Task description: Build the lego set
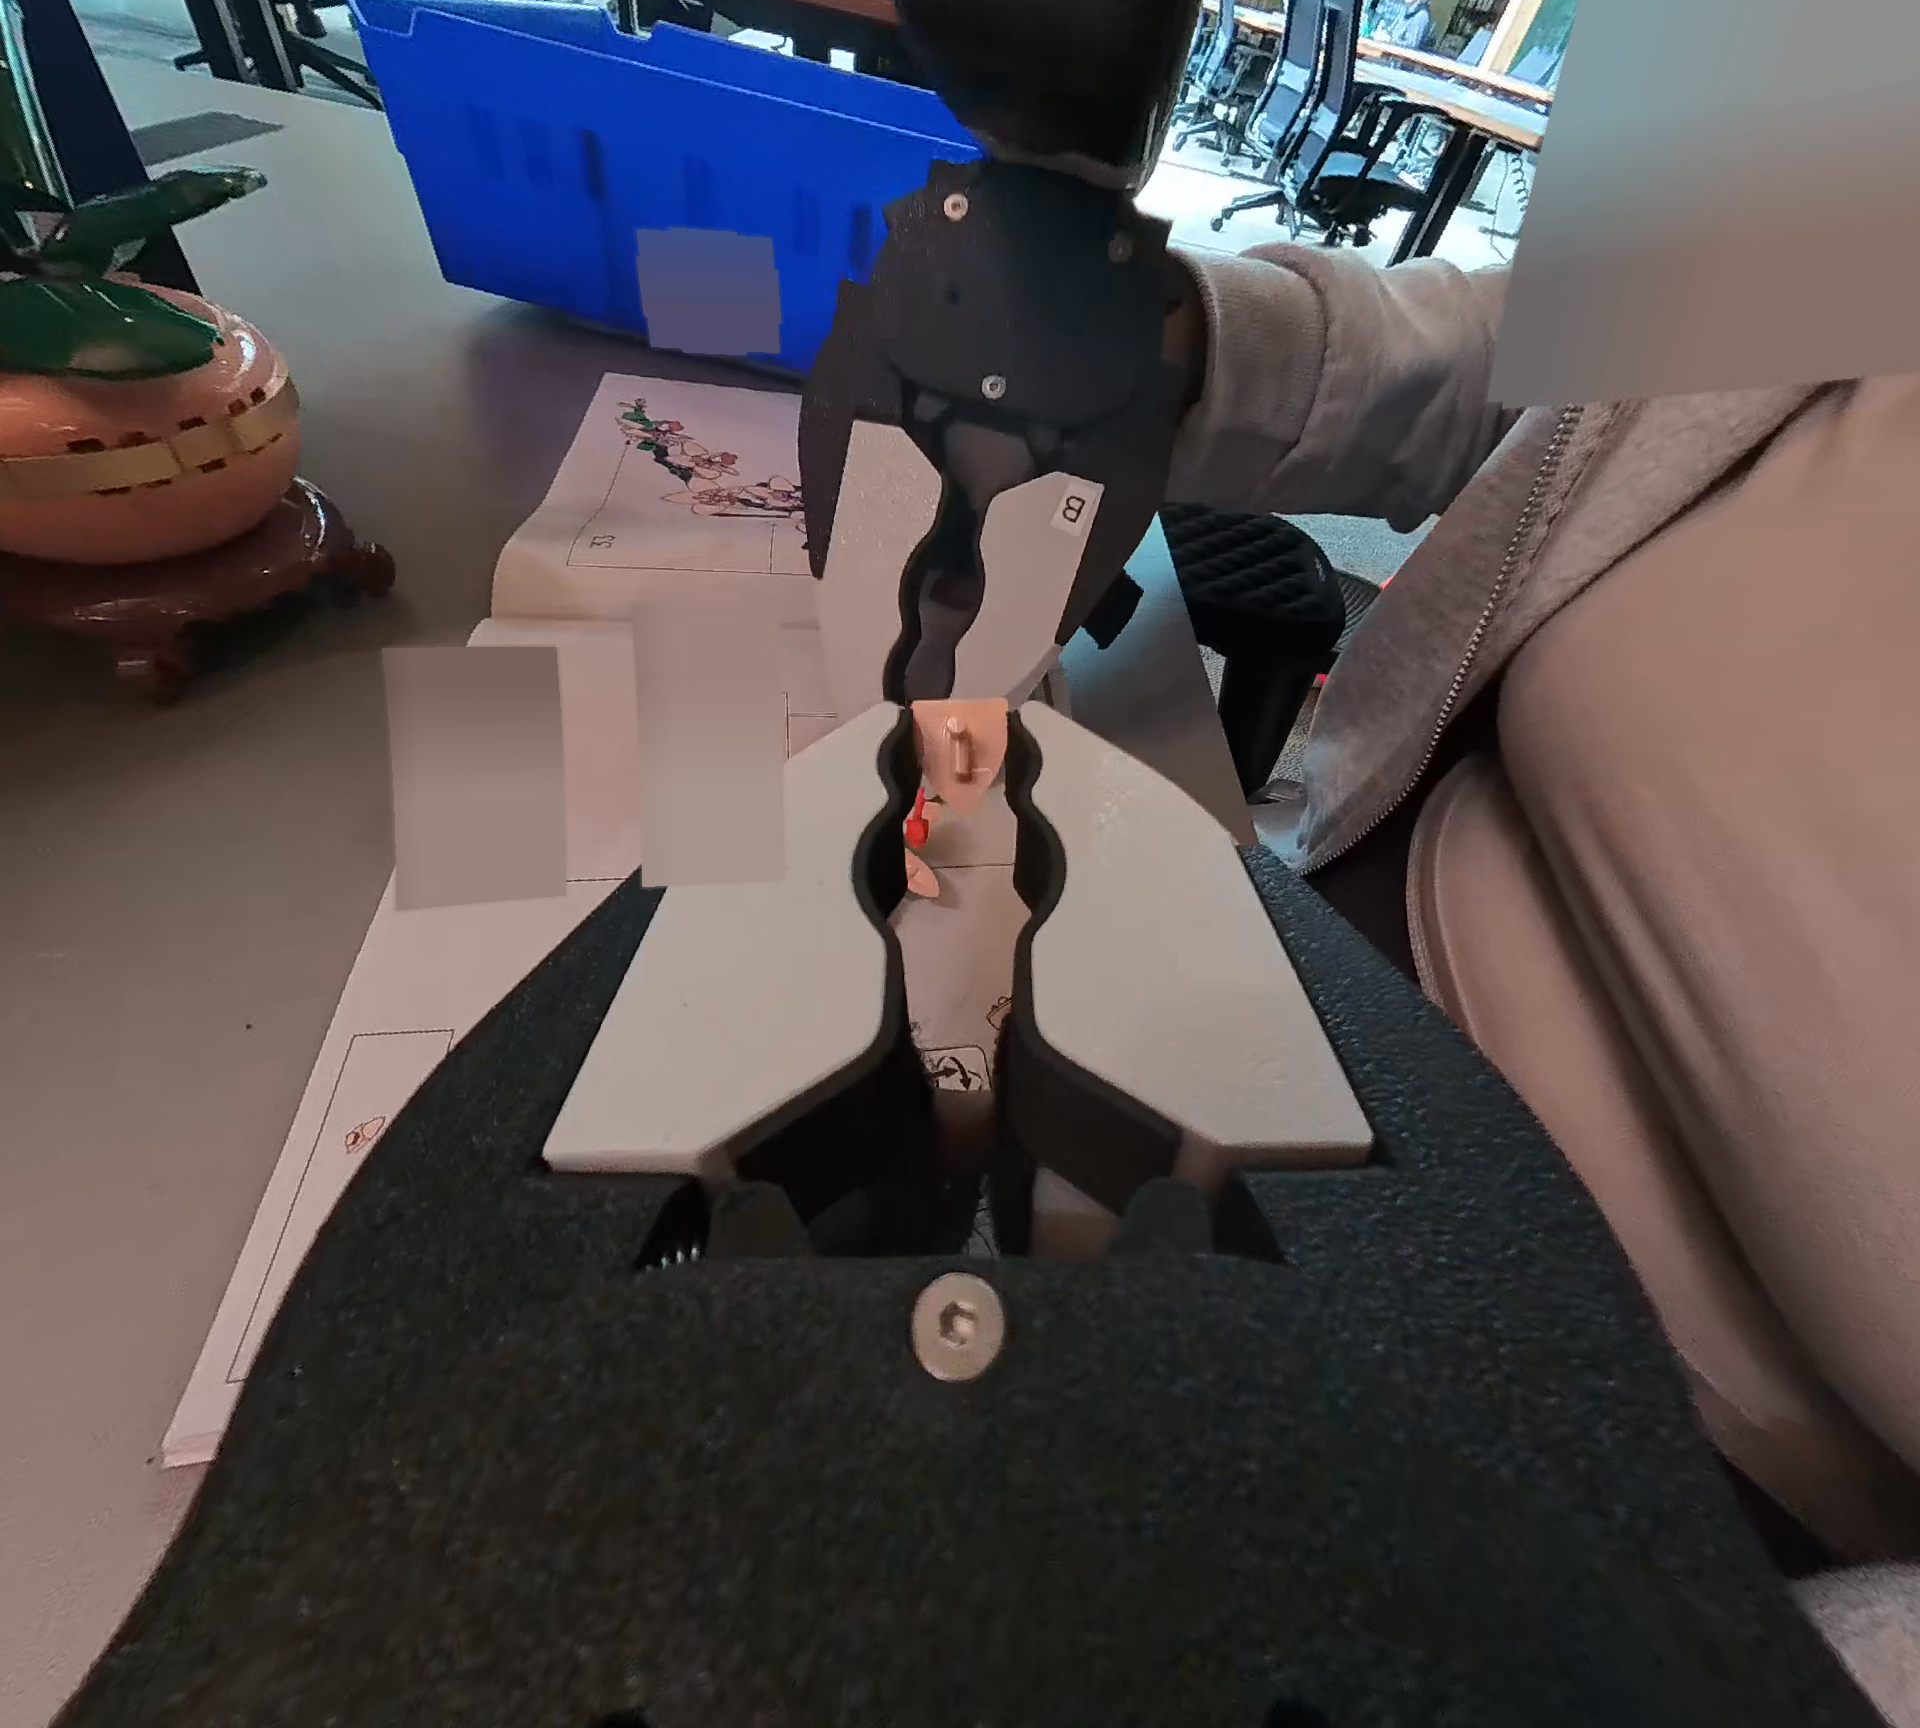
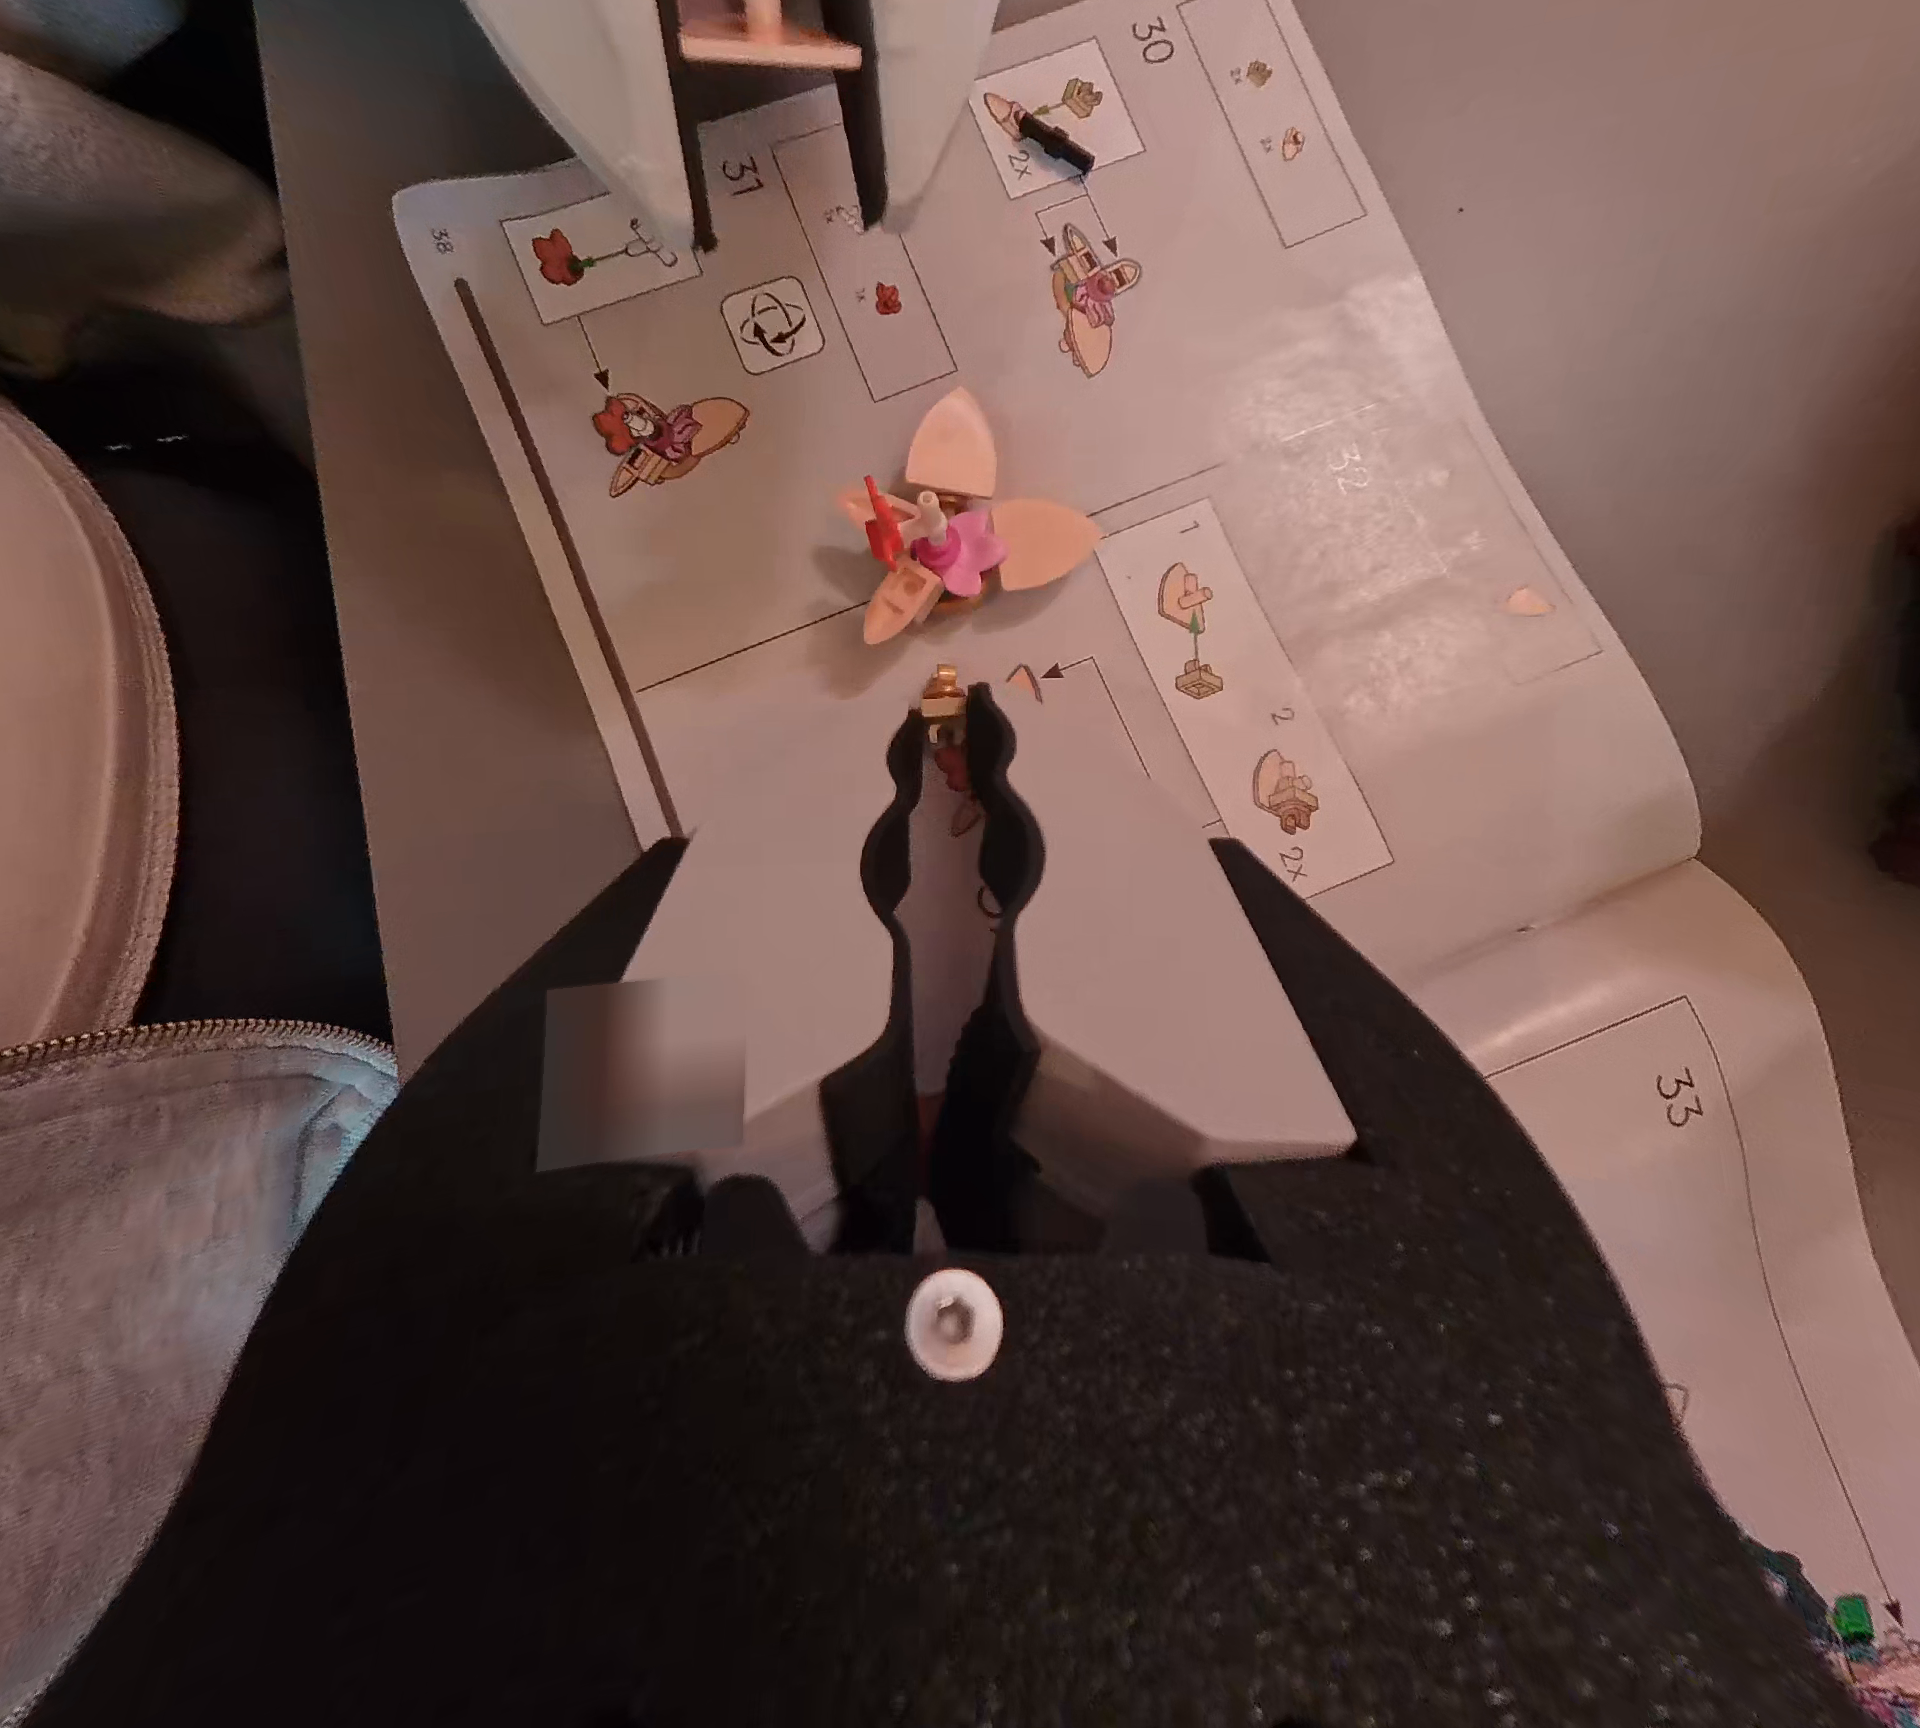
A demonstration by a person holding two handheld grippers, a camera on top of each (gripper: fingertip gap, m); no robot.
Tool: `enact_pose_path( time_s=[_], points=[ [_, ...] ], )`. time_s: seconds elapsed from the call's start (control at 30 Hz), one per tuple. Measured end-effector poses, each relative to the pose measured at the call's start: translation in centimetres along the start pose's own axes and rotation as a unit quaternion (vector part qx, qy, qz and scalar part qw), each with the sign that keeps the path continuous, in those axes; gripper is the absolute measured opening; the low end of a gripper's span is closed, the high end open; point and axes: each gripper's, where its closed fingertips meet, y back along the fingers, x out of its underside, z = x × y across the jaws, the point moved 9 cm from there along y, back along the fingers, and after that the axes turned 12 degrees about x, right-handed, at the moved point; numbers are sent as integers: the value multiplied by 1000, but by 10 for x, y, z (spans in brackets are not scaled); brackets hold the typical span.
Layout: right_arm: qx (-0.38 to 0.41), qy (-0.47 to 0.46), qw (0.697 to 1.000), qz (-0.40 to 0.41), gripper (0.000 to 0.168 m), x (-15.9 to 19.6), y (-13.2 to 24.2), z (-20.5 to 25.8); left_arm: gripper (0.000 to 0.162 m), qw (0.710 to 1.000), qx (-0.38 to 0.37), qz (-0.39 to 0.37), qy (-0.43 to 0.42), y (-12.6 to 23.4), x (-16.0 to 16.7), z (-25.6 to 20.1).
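Observation:
My left gripper (image 1: 961,728) is shut on a tan petal piece (image 1: 963,756) with a small peg. It also shows at the top of the right wrist view (image 2: 774,52), held edge-on between the left fingers. My right gripper (image 2: 943,712) is shut on a small gold piece (image 2: 943,689). In the left wrist view the right gripper (image 1: 971,676) points down, its tip just above the petal piece. A part-built flower (image 2: 940,535) with tan petals, a pink centre and a red piece lies on the open instruction booklet (image 2: 1351,452) between both grippers.
A blue bin (image 1: 644,151) stands behind the booklet. A pink pot with green leaves (image 1: 135,442) sits at the left. A small black pin (image 2: 1060,143) and a loose tan petal (image 2: 1527,603) lie on the page. A person's grey sleeve (image 1: 1351,369) is at the right.

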Motion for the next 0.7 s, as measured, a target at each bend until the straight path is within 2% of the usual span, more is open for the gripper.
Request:
enact_pose_path(
  time_s=[0.1, 0.17, 0.27, 0.3, 0.37, 0.43, 0.53, 0.7],
  points=[
    [-1, 1, 1000, 8, 9, 1, 3, 1, 16, 1000, 2, 7, -1, -1, 0, 0],
    [4, 25, 999, 30, 22, 0, 9, 3, 16, 1000, 5, 14, 0, -2, 1, -1],
    [-21, 165, 985, 46, 23, -10, 21, -2, 16, 1000, 15, 21, 1, -4, 1, -1],
    [-35, 233, 971, 48, 27, -18, 26, -2, 16, 1000, 18, 21, 2, -4, 1, -1],
    [-42, 382, 922, 45, 25, -31, 28, -4, 16, 1000, 22, 10, 2, -2, 1, -1],
    [-73, 475, 876, 55, 23, -39, 18, -7, 15, 1000, 23, -13, 6, 2, 0, 0],
    [-141, 491, 854, 96, 20, -44, -1, -17, 15, 998, 27, -54, 14, 10, -1, 1],
    [-201, 441, 871, 75, 17, -52, -12, -26, 15, 996, 23, -80, 19, 14, -1, 1]
  ],
)
